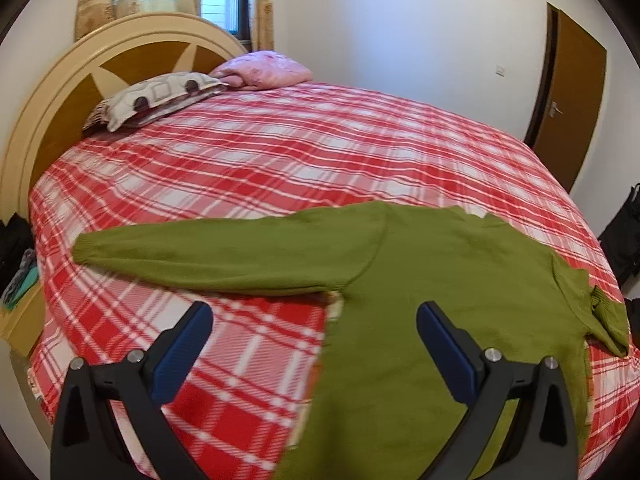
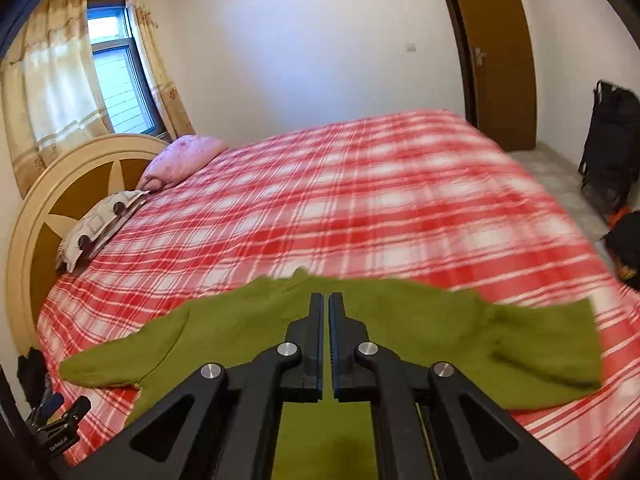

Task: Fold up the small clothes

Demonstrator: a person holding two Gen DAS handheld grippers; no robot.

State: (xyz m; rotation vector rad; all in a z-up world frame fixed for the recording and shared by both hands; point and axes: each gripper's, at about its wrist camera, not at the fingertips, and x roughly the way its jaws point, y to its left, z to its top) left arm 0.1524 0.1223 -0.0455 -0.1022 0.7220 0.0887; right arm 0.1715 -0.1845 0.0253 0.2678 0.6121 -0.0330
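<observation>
A green knit sweater (image 1: 420, 288) lies flat on the red and white plaid bed (image 1: 260, 152). Its left sleeve (image 1: 208, 254) stretches out to the left; its right sleeve (image 1: 600, 312) is bent near the bed's right edge. My left gripper (image 1: 314, 316) is open and empty, hovering above the sweater's left side near the armpit. In the right wrist view my right gripper (image 2: 326, 298) is shut with nothing between its fingers, above the sweater (image 2: 420, 332) near its collar. The left gripper (image 2: 60, 416) shows at the lower left of that view.
A patterned pillow (image 1: 156, 100) and a pink folded blanket (image 1: 266, 70) lie by the round wooden headboard (image 1: 48, 120). A brown door (image 1: 572, 104) stands at the right. Dark bags (image 2: 612, 148) sit on the floor beside the bed.
</observation>
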